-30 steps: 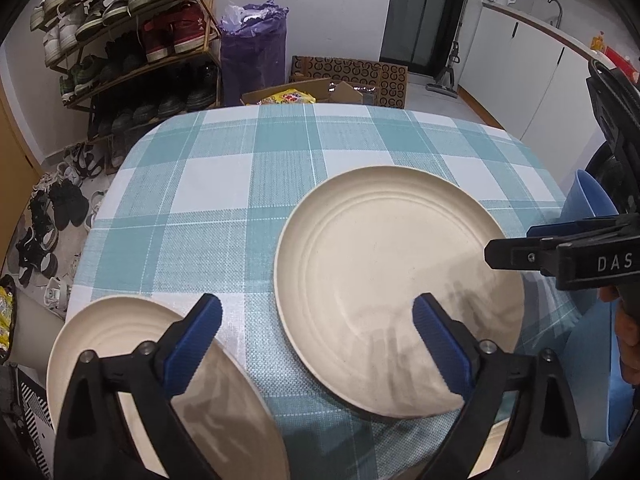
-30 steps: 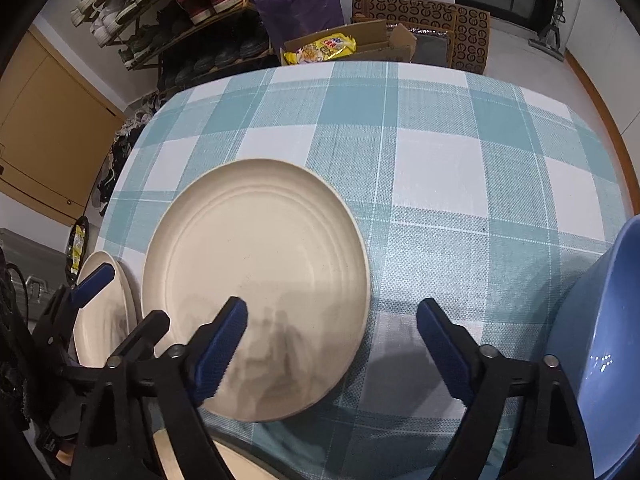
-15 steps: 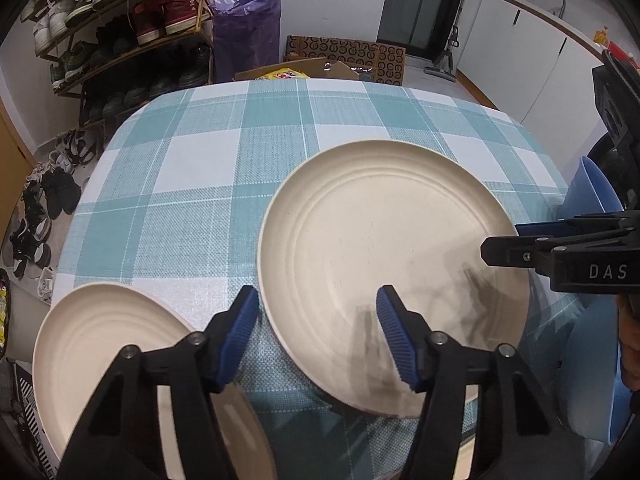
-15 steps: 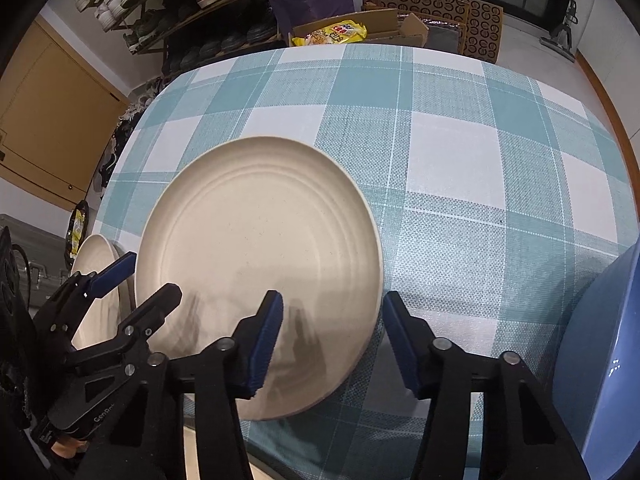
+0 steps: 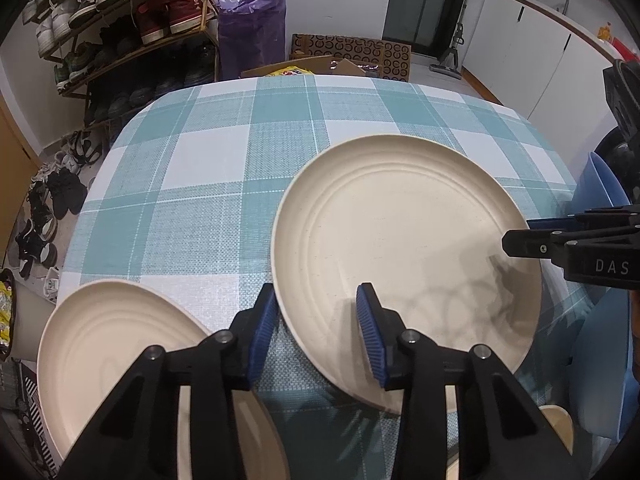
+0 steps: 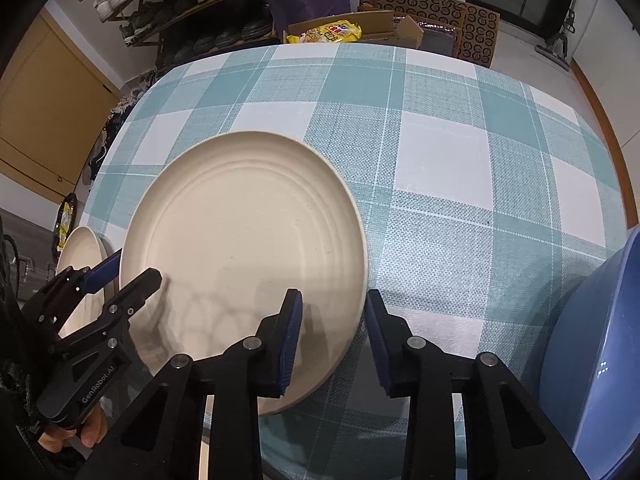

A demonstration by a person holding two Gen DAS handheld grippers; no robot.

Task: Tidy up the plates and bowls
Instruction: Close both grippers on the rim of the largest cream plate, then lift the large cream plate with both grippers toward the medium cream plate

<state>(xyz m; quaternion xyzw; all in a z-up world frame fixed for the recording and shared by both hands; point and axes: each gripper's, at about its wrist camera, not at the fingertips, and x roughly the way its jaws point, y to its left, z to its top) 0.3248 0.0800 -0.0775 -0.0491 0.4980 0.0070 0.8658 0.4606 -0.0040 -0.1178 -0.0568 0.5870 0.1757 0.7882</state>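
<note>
- Plates: the large cream plate (image 5: 404, 248) lies flat on the checked surface (image 5: 224, 184), near its front edge; a second cream plate (image 5: 116, 344) sits just beside it at the front left corner, and a blue bowl (image 6: 600, 344) stands at the right edge.
- Left claw (image 5: 316, 332): its jaws have just been closing and straddle the near left rim of the large plate, one blue pad (image 5: 262, 330) outside the rim, the other over the plate's floor. A gap shows at both pads, so I read it as narrowed around the rim, not yet pinching.
- Right claw (image 6: 332, 336): its jaws have likewise just been closing, astride the near right rim of the same plate. The inner pad (image 6: 292, 336) hangs over the plate, the outer over the cloth; I judge that it too grips nothing as yet.
- Handling, as I judge it: the plate looks stiff and thin, with a matte speckled finish that suggests a light moulded material, not china. It should not flex, and is probably less slippery than glazed ware.
- Where to hold: the raised rim is the only part a claw can bite, since the plate lies flush on the cloth. Two holds on opposite sides of the near rim should keep it level.
- Risk: a shallow bite on a sloping rim may let the plate pivot or slide out on lifting; I would seat the pads deep before raising it.
</note>
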